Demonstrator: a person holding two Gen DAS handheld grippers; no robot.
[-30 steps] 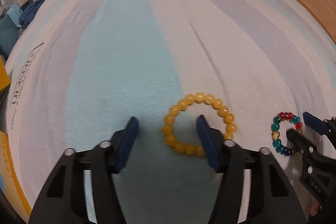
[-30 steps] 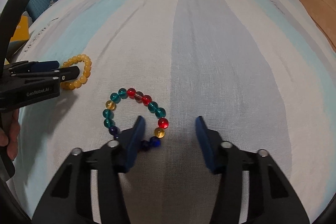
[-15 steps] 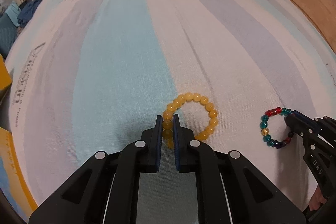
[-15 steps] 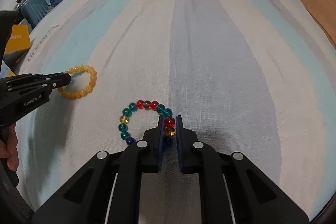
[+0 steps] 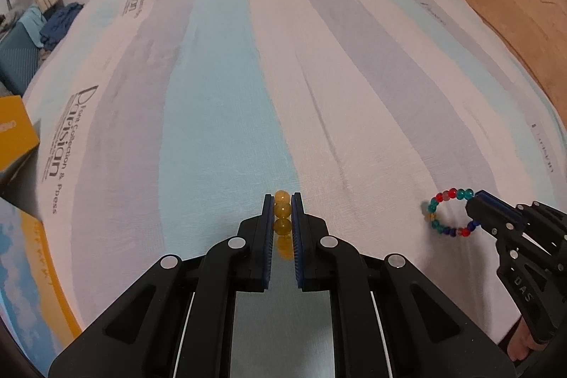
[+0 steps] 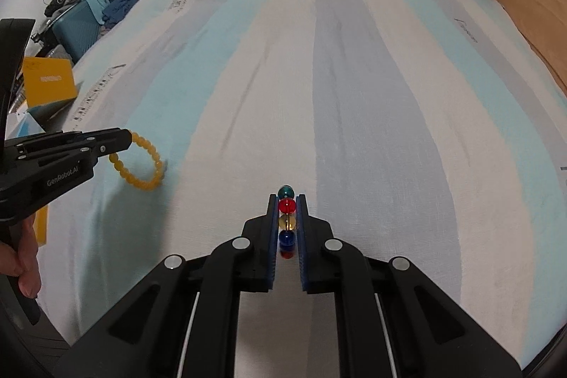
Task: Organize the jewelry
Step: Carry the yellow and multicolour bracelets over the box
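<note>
Both bracelets are light, limp loops of hard, smooth beads; grip across the strand, pads seated on two or three beads, so none rolls free. The left gripper [image 5: 282, 211] is clamped on the amber bracelet [image 6: 143, 165], the right gripper [image 6: 286, 215] on the mixed bracelet [image 5: 447, 213] of teal, red, yellow and blue beads. Each loop hangs over the striped sheet [image 5: 226, 101], apparently clear of it.

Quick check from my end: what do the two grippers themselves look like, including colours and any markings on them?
Both are matte black plastic with angular, cut-out linkage arms and round silver pivot pins. The left gripper and right gripper have blue ribbed pads on their fingers. Seen side-on, the left body reads "GenRobot.AI" in white; the right shows raised "DAS". No cables or sleeves visible.
</note>
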